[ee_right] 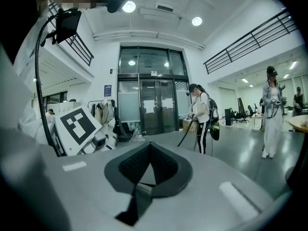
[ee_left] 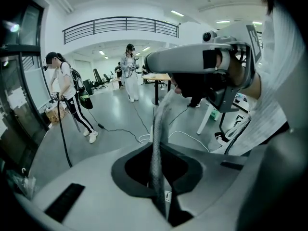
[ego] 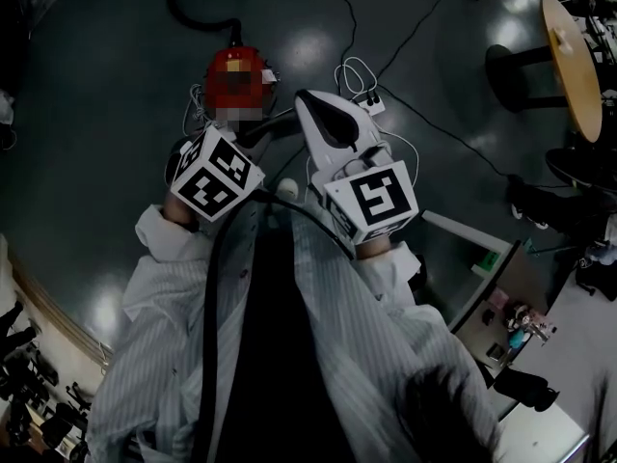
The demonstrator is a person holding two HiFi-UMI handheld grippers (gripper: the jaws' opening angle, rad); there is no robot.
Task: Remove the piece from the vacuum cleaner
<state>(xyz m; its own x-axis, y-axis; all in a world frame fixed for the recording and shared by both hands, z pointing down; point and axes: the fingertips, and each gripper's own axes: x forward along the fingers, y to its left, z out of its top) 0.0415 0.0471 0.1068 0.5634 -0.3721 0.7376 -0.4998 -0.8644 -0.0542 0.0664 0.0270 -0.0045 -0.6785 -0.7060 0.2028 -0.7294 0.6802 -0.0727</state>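
The red vacuum cleaner (ego: pixel 237 66) lies on the dark floor ahead of me, its black hose (ego: pixel 193 13) curving off at the top. My left gripper (ee_left: pixel 160 184) is shut on a thin grey woven hose (ee_left: pixel 158 138). This hose rises from between the jaws toward the right gripper's white body (ee_left: pixel 192 57). In the head view only the left gripper's marker cube (ego: pixel 218 172) shows, just below the vacuum. My right gripper (ego: pixel 308 101) points away from me beside the vacuum's right side. Its jaws are shut with nothing between them (ee_right: pixel 143 182).
A white power strip (ego: pixel 372 104) with looped cables lies right of the vacuum. A round wooden table (ego: pixel 571 56) stands at the far right and a cluttered bench (ego: pixel 521 326) at the lower right. Two people (ee_left: pixel 65 93) (ee_left: pixel 130 71) stand across the hall.
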